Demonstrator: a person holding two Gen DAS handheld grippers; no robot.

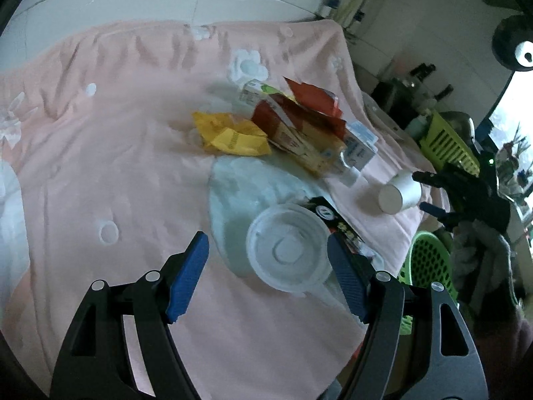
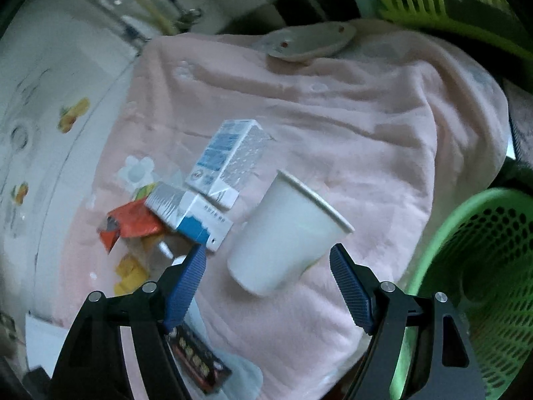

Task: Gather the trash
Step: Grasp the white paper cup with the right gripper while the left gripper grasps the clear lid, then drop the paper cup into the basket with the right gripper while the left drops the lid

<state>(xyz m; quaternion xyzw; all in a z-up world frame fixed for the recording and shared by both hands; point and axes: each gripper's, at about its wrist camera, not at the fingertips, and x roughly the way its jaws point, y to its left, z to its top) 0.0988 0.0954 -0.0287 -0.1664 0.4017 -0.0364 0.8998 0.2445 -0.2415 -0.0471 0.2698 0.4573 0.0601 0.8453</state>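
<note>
A pink blanket [image 1: 100, 153] covers the surface, and the trash lies scattered across it. The left gripper [image 1: 268, 266] hangs just above a clear plastic lid [image 1: 288, 250], its jaws spread wide on either side of the lid and holding nothing. The lid rests partly on a pale plastic bag [image 1: 240, 183], with a dark snack packet [image 1: 336, 220] touching its far edge.

Further back sits a heap: a yellow wrapper [image 1: 233, 135], a red and orange carton [image 1: 299, 126] leaning against it, and a blue and white milk carton [image 1: 361, 146] at the right end.

The right gripper [image 2: 268, 268] is poised over a white paper cup [image 2: 286, 236] that lies on its side on the blanket, rim pointing up and to the right. Its jaws are wide open, one on each side of the cup's base, gripping nothing; whether they touch the cup cannot be told. Two milk cartons [image 2: 226, 160] lie just beside the cup on its left. A green basket [image 2: 479, 283] stands off the blanket's right edge, near the cup.
</note>
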